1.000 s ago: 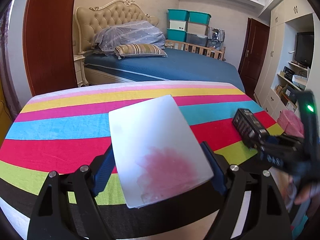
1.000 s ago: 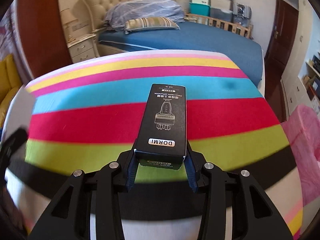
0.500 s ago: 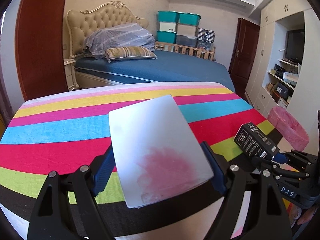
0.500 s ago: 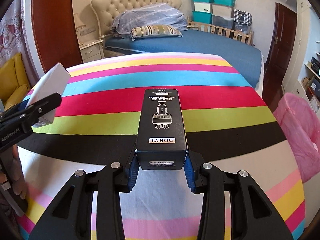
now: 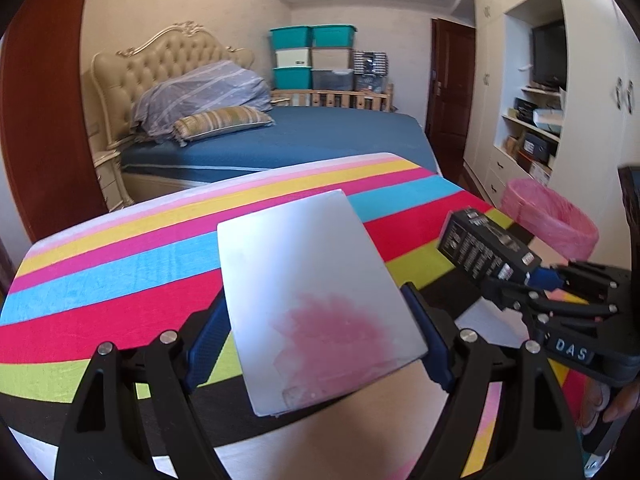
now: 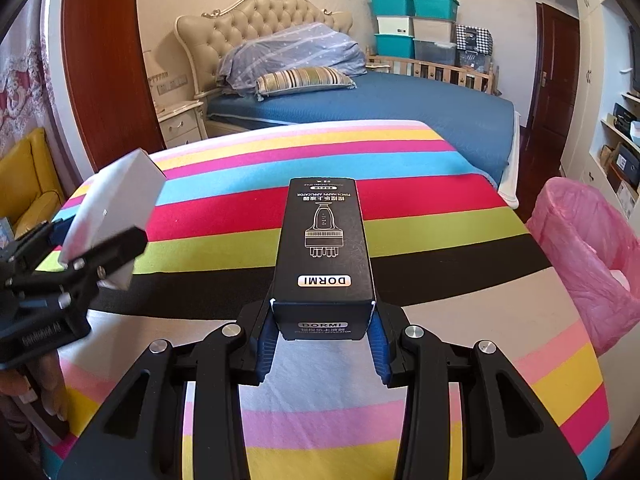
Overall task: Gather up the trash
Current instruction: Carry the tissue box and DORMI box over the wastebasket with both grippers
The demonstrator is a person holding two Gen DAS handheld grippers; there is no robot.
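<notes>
I have a white flat box (image 5: 312, 300) with a faded pink print, held tilted above the striped bench (image 5: 120, 272). My other item is a black carton (image 6: 325, 248) marked DORMI, lying lengthwise and level over the bench. A pink-lined trash bin (image 6: 588, 248) stands just beside the bench's edge

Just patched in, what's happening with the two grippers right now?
Both are loaded. The left gripper is shut on a white box with a pink print, and the right gripper is shut on a black DORMI box. Both boxes are held above the striped tablecloth. The pink-lined bin stands off the table's right side, and neither box is in it yet.
</notes>
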